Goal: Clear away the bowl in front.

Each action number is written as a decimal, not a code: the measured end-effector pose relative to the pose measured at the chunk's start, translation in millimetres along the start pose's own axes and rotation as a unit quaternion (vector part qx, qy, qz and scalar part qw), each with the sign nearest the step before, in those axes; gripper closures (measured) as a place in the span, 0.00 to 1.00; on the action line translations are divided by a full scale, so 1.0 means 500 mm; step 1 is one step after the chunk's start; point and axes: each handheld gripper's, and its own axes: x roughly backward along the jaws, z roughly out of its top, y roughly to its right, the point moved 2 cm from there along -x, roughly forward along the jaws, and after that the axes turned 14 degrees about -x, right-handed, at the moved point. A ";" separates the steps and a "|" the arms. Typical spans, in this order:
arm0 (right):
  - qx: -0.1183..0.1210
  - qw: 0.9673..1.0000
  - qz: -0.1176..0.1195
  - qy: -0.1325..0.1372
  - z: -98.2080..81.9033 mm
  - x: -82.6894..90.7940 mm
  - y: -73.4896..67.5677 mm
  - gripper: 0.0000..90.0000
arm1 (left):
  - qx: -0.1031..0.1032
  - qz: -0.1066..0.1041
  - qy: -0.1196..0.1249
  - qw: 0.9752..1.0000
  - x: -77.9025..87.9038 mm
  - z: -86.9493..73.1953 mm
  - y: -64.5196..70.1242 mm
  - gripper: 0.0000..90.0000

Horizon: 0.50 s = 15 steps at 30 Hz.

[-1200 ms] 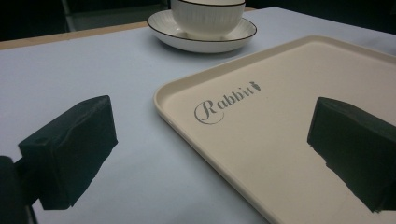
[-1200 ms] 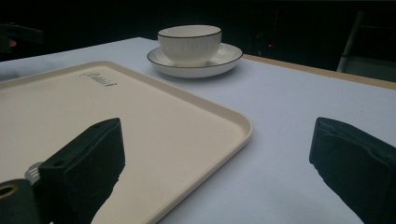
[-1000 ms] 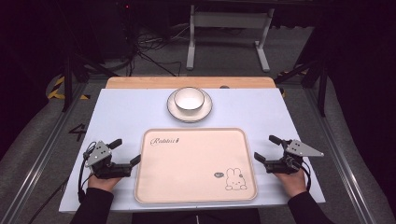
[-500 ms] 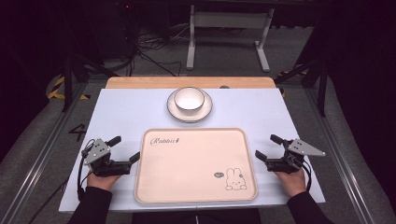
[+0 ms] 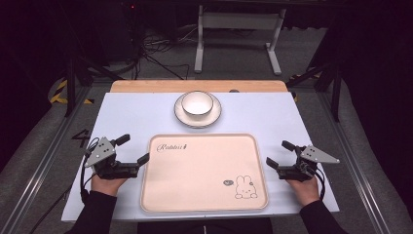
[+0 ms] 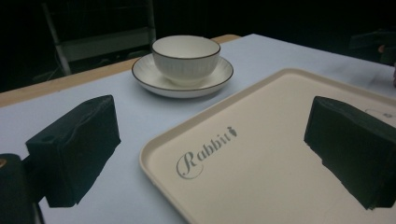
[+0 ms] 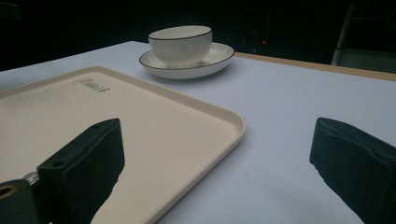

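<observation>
I'm seeing the table [image 5: 272, 117] carrying a cream tray [image 5: 195, 195] and, behind it, a saucer [image 5: 181, 114] bearing a bowl [image 5: 197, 102].

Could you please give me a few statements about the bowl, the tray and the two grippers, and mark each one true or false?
1. The bowl sits on a saucer. True.
2. The saucer rests on the tray. False: it stands on the table beyond the tray's far edge, apart from it.
3. The left gripper is shut on the tray's rim. False: its jaws are open and hold nothing.
4. The right gripper is open, beside the tray's right edge. True.
5. The tray carries a rabbit drawing and nothing lies on it. True.
</observation>
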 end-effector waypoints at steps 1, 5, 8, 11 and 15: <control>0.000 1.000 0.001 0.000 0.000 0.000 0.000 0.04 | -0.001 -0.001 0.011 1.000 0.000 0.012 0.000 0.04; 0.002 1.000 0.002 0.001 0.000 0.001 0.000 0.04 | -0.002 -0.002 0.021 1.000 0.001 0.025 -0.001 0.04; 0.001 1.000 0.001 -0.001 0.000 0.000 0.000 0.04 | -0.004 -0.009 0.024 1.000 -0.002 0.038 -0.007 0.04; 0.000 1.000 0.001 0.000 0.000 0.000 0.000 0.04 | 0.001 -0.010 0.032 0.999 -0.005 0.051 -0.014 0.04; -0.003 1.000 0.002 0.004 0.000 0.002 0.002 0.04 | 0.004 -0.006 0.039 0.999 -0.008 0.063 -0.018 0.04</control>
